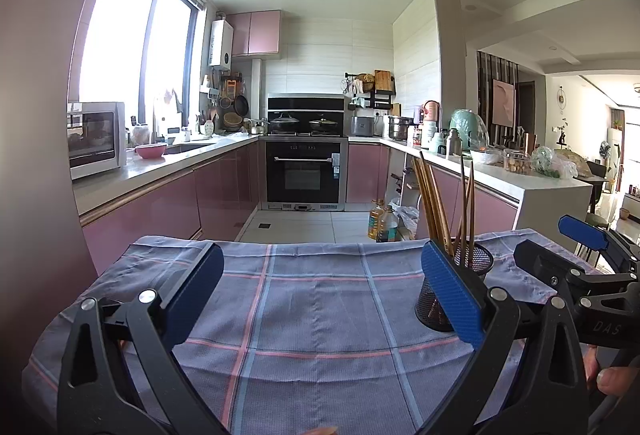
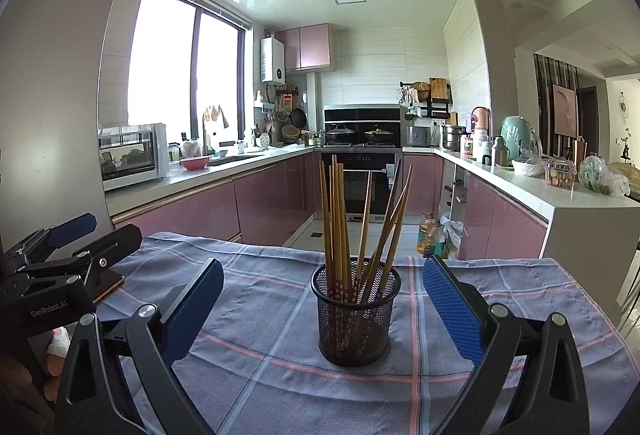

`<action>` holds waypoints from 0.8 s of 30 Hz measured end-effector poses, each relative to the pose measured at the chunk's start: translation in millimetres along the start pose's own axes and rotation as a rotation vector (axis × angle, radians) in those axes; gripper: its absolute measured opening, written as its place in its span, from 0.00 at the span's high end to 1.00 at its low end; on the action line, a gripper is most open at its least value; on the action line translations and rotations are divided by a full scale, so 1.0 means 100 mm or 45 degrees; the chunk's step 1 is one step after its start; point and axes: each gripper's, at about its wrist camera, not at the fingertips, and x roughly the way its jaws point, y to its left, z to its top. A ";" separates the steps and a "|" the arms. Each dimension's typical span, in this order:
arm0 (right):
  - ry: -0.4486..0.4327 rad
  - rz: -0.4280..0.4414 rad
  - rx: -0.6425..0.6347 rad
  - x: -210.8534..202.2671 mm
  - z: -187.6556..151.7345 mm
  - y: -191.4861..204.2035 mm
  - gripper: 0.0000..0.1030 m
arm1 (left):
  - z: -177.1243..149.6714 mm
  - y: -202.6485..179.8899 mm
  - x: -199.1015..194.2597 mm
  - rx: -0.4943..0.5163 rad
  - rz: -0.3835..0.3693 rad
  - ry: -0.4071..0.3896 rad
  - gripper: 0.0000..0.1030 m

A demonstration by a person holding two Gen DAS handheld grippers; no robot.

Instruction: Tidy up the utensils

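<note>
Chopsticks (image 2: 340, 227) mid-frame in mesh cup (image 2: 355, 319) — light, stiff, slippery; best pinched mid-shaft. Both grippers (image 1: 324, 287) (image 2: 324, 299) spread, empty.

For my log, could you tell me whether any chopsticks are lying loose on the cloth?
No, all the chopsticks stand in the mesh cup.
</note>
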 end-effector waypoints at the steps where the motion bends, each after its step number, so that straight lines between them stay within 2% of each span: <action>1: 0.000 0.000 0.000 0.00 0.00 0.00 0.06 | 0.00 0.00 0.00 0.001 0.000 0.001 0.05; 24: 0.000 -0.003 0.001 0.00 0.00 0.00 0.06 | 0.00 0.00 -0.02 0.001 0.004 0.001 0.05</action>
